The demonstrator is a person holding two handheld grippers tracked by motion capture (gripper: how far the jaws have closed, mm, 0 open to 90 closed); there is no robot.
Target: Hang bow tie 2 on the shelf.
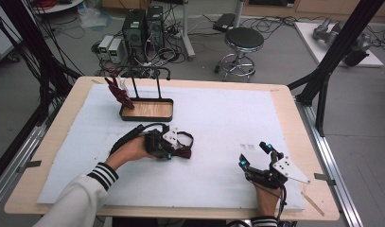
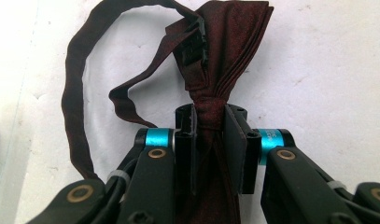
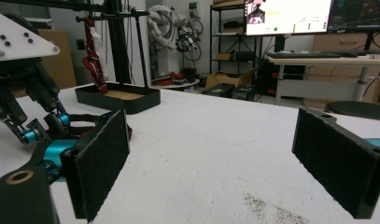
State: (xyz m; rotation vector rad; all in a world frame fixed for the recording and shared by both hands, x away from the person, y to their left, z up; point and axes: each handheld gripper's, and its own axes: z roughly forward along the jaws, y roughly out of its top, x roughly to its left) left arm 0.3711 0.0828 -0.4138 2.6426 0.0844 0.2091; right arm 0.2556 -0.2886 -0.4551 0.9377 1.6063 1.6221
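Observation:
A dark red bow tie (image 2: 234, 42) lies on the white mat (image 1: 218, 113), its strap looping off to the left with a black clasp (image 2: 194, 39) by the bow. My left gripper (image 2: 210, 116) is shut on the tie's centre knot, a pad pressing each side. In the high view the left gripper (image 1: 170, 147) sits left of centre with the bow tie (image 1: 184, 152) under its tips. At the mat's near right my right gripper (image 1: 254, 153) rests open; between its jaws the right gripper (image 3: 215, 154) holds nothing.
A black stand with a wooden tray (image 1: 146, 110) is at the back left, and a second red tie (image 1: 118, 92) hangs from its rail. Beyond the table are a stool (image 1: 243, 40) and computer towers (image 1: 143, 28). Black frame posts (image 1: 332, 61) rise at the right.

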